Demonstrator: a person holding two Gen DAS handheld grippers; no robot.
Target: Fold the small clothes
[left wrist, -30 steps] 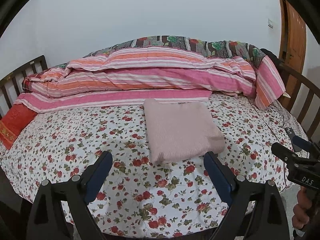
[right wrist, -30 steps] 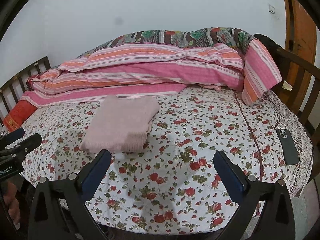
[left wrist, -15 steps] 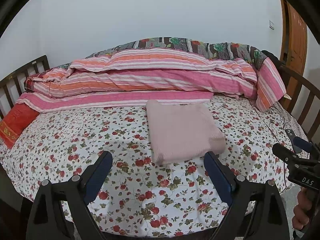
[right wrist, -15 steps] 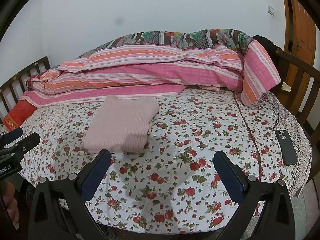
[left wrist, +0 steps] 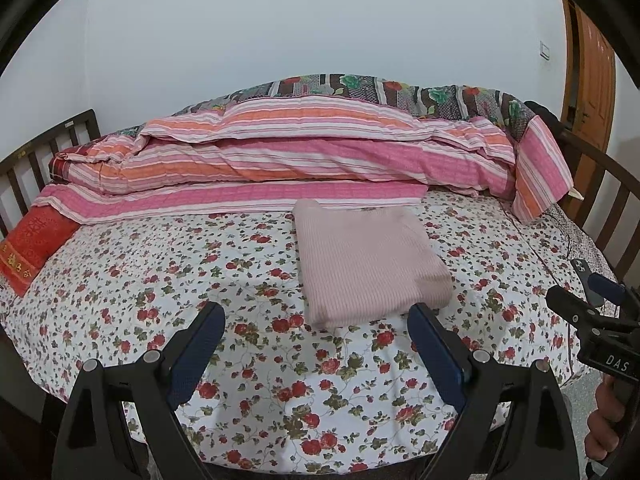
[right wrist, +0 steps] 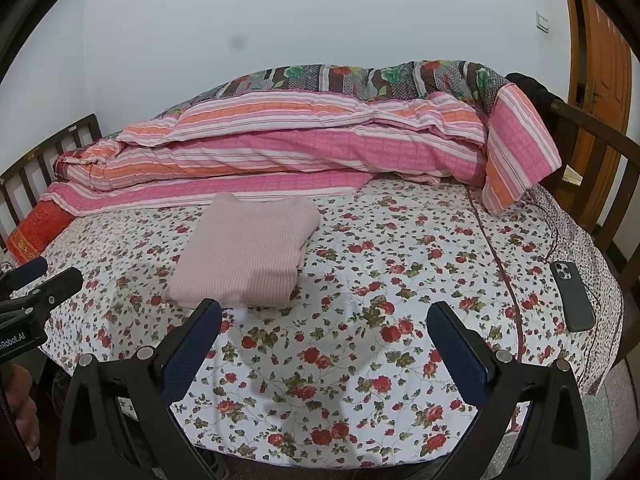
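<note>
Pale pink ribbed garment [left wrist: 368, 260], folded into rectangle, flat on floral bedsheet [left wrist: 160, 272]

The folded pale pink garment [left wrist: 370, 260] is ribbed matt knit. The white rose-printed bed sheet [left wrist: 160, 280] is smooth cotton-like cloth. The dark slatted bed frame [right wrist: 592, 140] is polished wood; the black phone [right wrist: 572, 296] looks glossy.

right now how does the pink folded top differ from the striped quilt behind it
The pink folded top is plain pale pink; the striped quilt carries pink, orange and white bands. The top is a small neat rectangle lying flat mid-bed; the quilt is a long bulky heap along the wall side. Both rest on the floral sheet, untouched by either claw.
</note>
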